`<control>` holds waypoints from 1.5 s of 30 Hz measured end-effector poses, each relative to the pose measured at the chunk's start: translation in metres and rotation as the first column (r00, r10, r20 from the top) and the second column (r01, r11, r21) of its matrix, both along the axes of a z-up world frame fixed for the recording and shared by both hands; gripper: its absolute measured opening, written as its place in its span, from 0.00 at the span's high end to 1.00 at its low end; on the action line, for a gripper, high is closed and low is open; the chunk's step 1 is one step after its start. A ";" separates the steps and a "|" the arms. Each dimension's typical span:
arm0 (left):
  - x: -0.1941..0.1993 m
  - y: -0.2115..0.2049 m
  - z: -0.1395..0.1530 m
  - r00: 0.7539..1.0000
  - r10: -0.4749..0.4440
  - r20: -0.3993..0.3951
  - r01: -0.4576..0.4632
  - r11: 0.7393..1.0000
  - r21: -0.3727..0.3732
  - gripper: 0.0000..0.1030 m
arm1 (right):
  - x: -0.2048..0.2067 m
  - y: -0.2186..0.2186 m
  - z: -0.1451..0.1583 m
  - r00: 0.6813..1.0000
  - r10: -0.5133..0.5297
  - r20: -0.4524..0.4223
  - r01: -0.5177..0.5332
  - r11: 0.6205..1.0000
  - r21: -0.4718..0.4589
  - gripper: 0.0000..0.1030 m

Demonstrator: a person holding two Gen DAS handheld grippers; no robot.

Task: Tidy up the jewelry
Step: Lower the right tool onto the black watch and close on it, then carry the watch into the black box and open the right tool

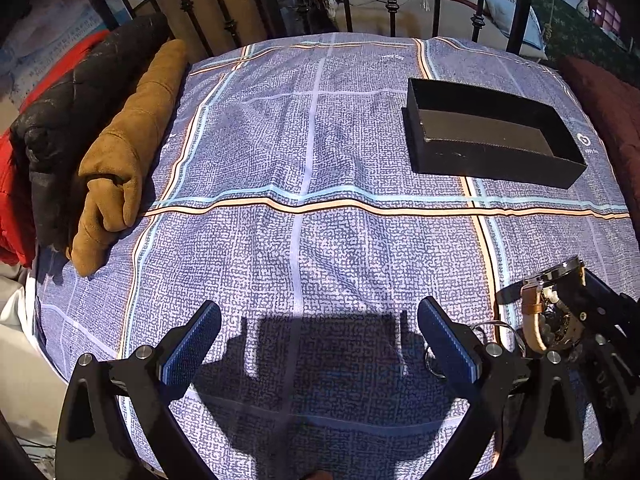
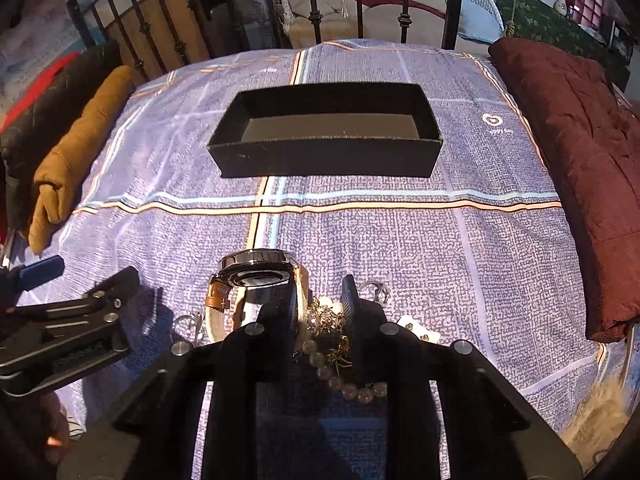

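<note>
Jewelry lies in a small heap on the near part of a bed, on a blue-and-white patterned bedspread (image 2: 460, 248) crossed by orange and pale stripes. Nearest in the right wrist view is a strand of round pearl-like beads (image 2: 344, 384) tangled with a thin gold chain (image 2: 332, 328). Just beyond them, a steel-cased wristwatch with a tan leather strap (image 2: 256, 276) stands tilted on edge.

The right gripper (image 2: 320, 304) is narrowed around this heap. Its left finger presses the watch's strap and its right finger sits just beside the beads and chain, so it appears to clamp the watch, probably to lift it toward the box. A silver ring-like piece (image 2: 376, 292) lies just right of that finger; what it is cannot be told.

The left gripper (image 1: 318, 340), to the left of the heap, has its blue-padded fingers (image 1: 192, 344) spread wide over bare cloth with nothing between them, seemingly waiting its turn.

Farther away, past an orange stripe, an open black rectangular cardboard box (image 2: 324, 156) sits empty, likely the place for the pieces. At the far left edge lie a tan suede garment (image 1: 120, 152) and a black quilted jacket (image 1: 68, 112); at the right, a folded maroon quilt (image 2: 568, 168). A black iron bed rail (image 2: 360, 8) closes the far side.
</note>
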State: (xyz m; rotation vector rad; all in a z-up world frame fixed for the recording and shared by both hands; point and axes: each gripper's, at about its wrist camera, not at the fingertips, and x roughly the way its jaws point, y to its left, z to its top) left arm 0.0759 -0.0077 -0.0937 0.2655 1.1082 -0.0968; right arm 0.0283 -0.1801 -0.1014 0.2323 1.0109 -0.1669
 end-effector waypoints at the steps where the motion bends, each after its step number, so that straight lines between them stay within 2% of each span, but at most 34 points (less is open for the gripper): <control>1: 0.001 -0.001 0.001 1.000 0.001 0.001 -0.001 1.000 -0.001 0.06 | 0.000 -0.002 0.005 1.000 -0.003 0.011 0.003 1.000 0.004 0.78; 8: 0.005 -0.006 0.010 1.000 -0.005 0.019 0.005 1.000 -0.010 0.06 | 0.004 -0.017 0.038 0.996 -0.026 0.082 0.025 1.000 0.008 0.78; 13: 0.030 -0.020 0.026 0.998 0.001 0.063 0.000 1.000 -0.022 0.06 | 0.038 -0.030 0.057 0.992 -0.038 0.119 0.041 0.999 -0.023 0.78; 19: 0.081 -0.048 0.042 0.994 0.016 0.110 -0.011 0.999 -0.042 0.06 | 0.100 -0.055 0.049 0.993 -0.074 0.087 0.077 0.996 -0.039 0.78; 25: 0.113 -0.069 0.027 0.996 0.022 0.090 -0.022 1.000 -0.004 0.06 | 0.134 -0.063 0.026 0.996 -0.077 0.037 0.079 0.995 -0.059 0.76; 27: 0.116 -0.072 0.021 0.996 0.018 0.083 -0.018 1.000 0.003 0.06 | 0.140 -0.063 0.020 0.997 -0.069 0.027 0.071 0.995 -0.067 0.73; 28: 0.117 -0.073 0.018 0.997 0.017 0.079 -0.018 1.000 0.005 0.06 | 0.142 -0.063 0.019 0.997 -0.069 0.027 0.071 0.995 -0.070 0.66; 29: 0.116 -0.073 0.016 0.997 0.016 0.076 -0.017 1.000 0.009 0.06 | 0.143 -0.063 0.017 0.997 -0.066 0.029 0.068 0.995 -0.067 0.59; 31: 0.116 -0.073 0.011 0.998 0.013 0.067 -0.014 1.000 0.013 0.06 | 0.143 -0.062 0.015 0.997 -0.065 0.032 0.067 0.995 -0.075 0.54; 36: 0.114 -0.067 0.012 0.998 0.022 0.058 -0.022 1.000 0.007 0.06 | 0.135 -0.064 0.023 0.996 -0.078 0.048 0.081 0.994 -0.078 0.53; 40: 0.104 -0.062 0.028 0.998 0.012 0.065 -0.011 1.000 -0.015 0.06 | 0.113 -0.066 0.051 0.993 -0.082 0.084 0.091 0.990 -0.108 0.53; 42: 0.086 -0.055 0.037 0.997 -0.012 0.080 0.014 1.000 -0.026 0.06 | 0.089 -0.066 0.067 0.992 -0.080 0.101 0.092 0.988 -0.121 0.46; 43: 0.075 -0.051 0.038 0.997 -0.026 0.077 0.029 0.999 -0.035 0.06 | 0.076 -0.064 0.070 0.992 -0.075 0.100 0.086 0.990 -0.115 0.38; 44: 0.063 -0.046 0.034 0.997 -0.040 0.062 0.042 0.998 -0.040 0.06 | 0.064 -0.059 0.069 0.994 -0.063 0.090 0.073 0.991 -0.111 0.34; 45: 0.051 -0.042 0.028 0.998 -0.045 0.038 0.047 0.998 -0.041 0.06 | 0.050 -0.050 0.063 0.997 -0.045 0.069 0.053 0.991 -0.124 0.34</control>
